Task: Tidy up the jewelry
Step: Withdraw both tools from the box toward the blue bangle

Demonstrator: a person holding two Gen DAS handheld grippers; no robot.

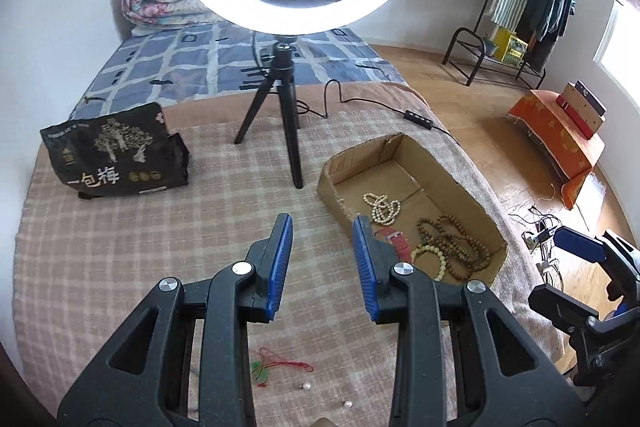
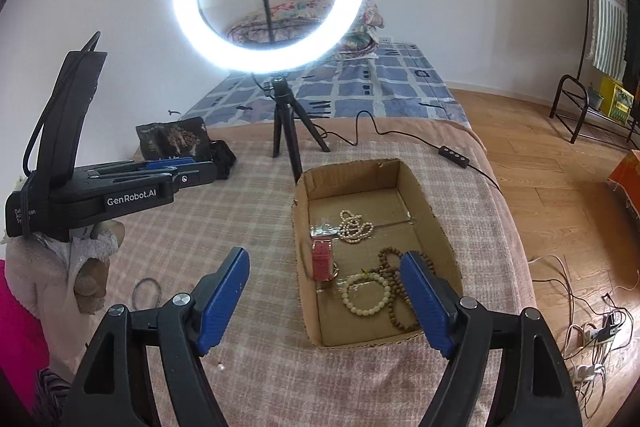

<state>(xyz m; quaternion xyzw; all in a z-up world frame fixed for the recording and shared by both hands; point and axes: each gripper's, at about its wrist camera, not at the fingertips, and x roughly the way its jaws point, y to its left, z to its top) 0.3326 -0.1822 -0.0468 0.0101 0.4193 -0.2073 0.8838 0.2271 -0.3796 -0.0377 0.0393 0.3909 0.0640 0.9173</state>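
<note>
An open cardboard box (image 1: 352, 163) (image 2: 348, 171) lies on the checked blanket. It holds a pearl necklace (image 1: 382, 207) (image 2: 354, 225), a red watch strap (image 1: 398, 241) (image 2: 322, 259), a brown wooden bead string (image 1: 452, 239) (image 2: 388, 259) and a cream bead bracelet (image 1: 420, 249) (image 2: 347, 293). My right gripper (image 2: 324, 255) (image 1: 580, 275) hangs open above the box's near end, with nothing in it. My left gripper (image 1: 323, 223) (image 2: 208, 167) is open over the blanket left of the box, also with nothing in it. A red cord with a green pendant (image 1: 280, 363) and two loose pearls (image 1: 307, 385) lie below it.
A ring light on a black tripod (image 1: 286, 115) (image 2: 280, 123) stands behind the box, its cable and controller (image 1: 416, 117) running right. A black snack bag (image 1: 116, 151) sits far left. A thin ring (image 2: 136, 291) lies near a person's gloved hand (image 2: 92, 247). The bed edge drops to a wooden floor at right.
</note>
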